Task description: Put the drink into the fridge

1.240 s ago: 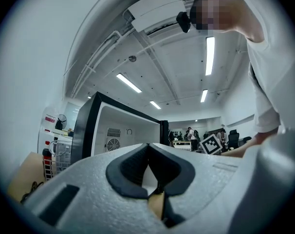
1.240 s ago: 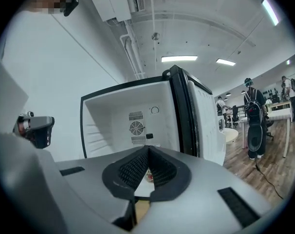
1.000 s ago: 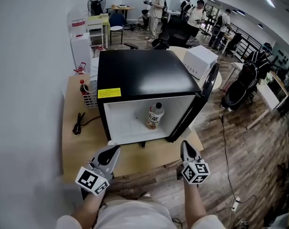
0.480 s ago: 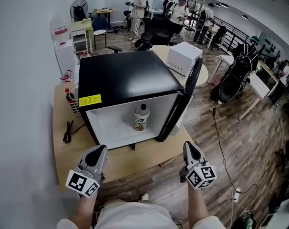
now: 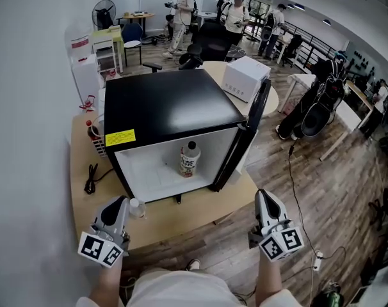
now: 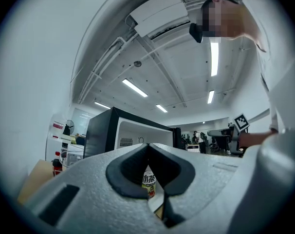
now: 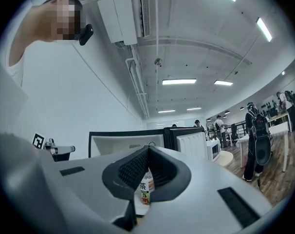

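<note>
The drink (image 5: 189, 158) stood upright inside the fridge (image 5: 168, 104), on the white floor of the compartment at the centre of the head view, so the placing itself looked done. The door (image 5: 248, 133) stood wide open, swung out to the right of the compartment and seen nearly edge-on. Both tools hung low in the frame, well apart from the fridge and from each other. The left tool (image 5: 119, 204) was at lower left over the near edge of the tabletop (image 5: 194, 210). The right tool (image 5: 266, 198) was at lower right, past that edge and over the wood floor (image 5: 309, 190). In the left gripper view the jaws met at their tips with nothing between the pads, and the drink showed only far off through the gap beneath them. The right gripper view gave the same: jaws closed and empty, the drink distant behind them. Just beside the left tool a small clear bottle (image 5: 137, 208) with a pale cap stood on the tabletop; whether it belonged to the task could not be told. What was left, as far as could be judged, was shutting the door, and the right tool seemed the nearer one for that push.
</note>
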